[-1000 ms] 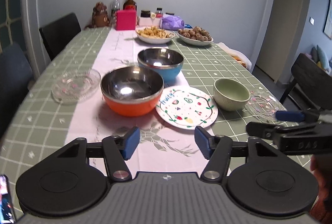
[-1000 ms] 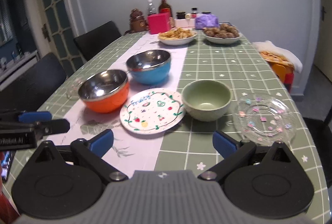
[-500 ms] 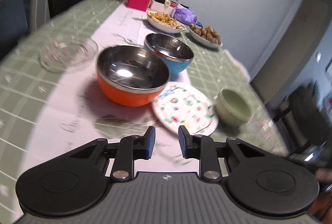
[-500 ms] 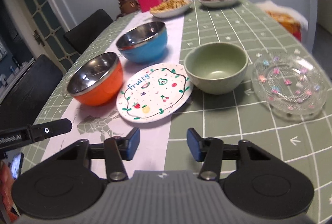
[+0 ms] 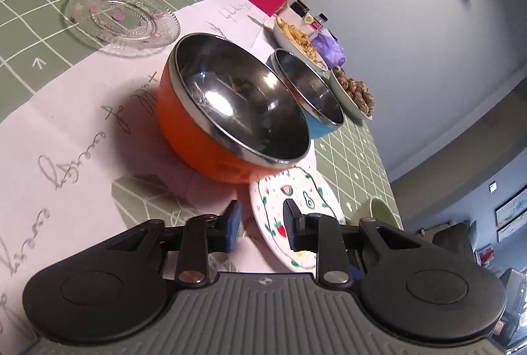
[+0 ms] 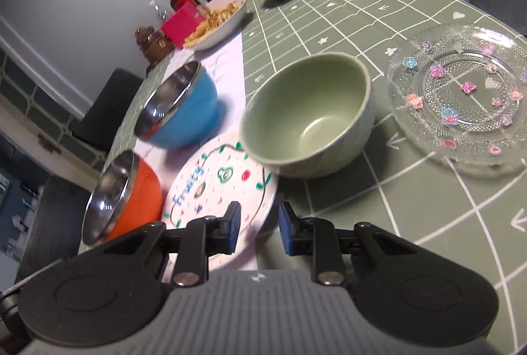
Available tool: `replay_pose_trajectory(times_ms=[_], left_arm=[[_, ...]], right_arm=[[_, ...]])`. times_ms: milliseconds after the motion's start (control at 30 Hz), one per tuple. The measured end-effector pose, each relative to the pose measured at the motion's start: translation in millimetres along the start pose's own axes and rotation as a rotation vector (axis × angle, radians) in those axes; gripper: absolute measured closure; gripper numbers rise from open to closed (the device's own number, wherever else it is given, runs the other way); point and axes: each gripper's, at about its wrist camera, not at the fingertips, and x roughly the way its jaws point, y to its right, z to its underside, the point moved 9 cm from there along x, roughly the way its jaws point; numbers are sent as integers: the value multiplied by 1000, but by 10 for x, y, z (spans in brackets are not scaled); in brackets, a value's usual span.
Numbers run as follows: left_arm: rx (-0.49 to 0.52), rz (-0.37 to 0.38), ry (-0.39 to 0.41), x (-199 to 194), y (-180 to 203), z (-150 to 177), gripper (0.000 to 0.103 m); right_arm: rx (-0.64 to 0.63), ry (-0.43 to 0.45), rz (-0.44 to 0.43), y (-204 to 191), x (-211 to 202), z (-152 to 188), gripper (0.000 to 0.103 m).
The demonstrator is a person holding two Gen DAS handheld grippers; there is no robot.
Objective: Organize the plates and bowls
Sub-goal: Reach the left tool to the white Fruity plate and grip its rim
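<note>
landmark: fruit plate [image 6: 220,187], mid-table on the white runner [image 5: 82,124]. l to r around it: orange bowl [image 6: 125,200] touching its left rim, blue bowl [image 6: 179,111] behind, green bowl [image 6: 309,114] on its right edge, glass plate [image 6: 461,98] far right. left gripper [image 5: 260,225] narrow gap, holding nothing, straddling plate's rim. right gripper [image 6: 258,225] same, at plate's near edge.

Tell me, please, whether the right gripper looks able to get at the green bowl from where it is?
Probably yes. The right gripper is open and empty, and the green bowl sits just ahead, with only the fruit-print plate edge near its left finger.
</note>
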Motion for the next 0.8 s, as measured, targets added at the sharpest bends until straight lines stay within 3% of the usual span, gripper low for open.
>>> replay_pose_trajectory(times_ms=[433,500,567,800], left_arm=[[64,-47,6,275,12,10,72],[85,-54,3,300,25,6,76],[98,-49,-12,333,40,12,89],[155,-71,-13,321,78,37,92]], right_arm=[[2,16,-3,99,151,-107,83],[7,8,-10,103,175,-109,90],[10,0,-18,104,189,-90,94],[-22,-3,-20,78,162,-68,96]])
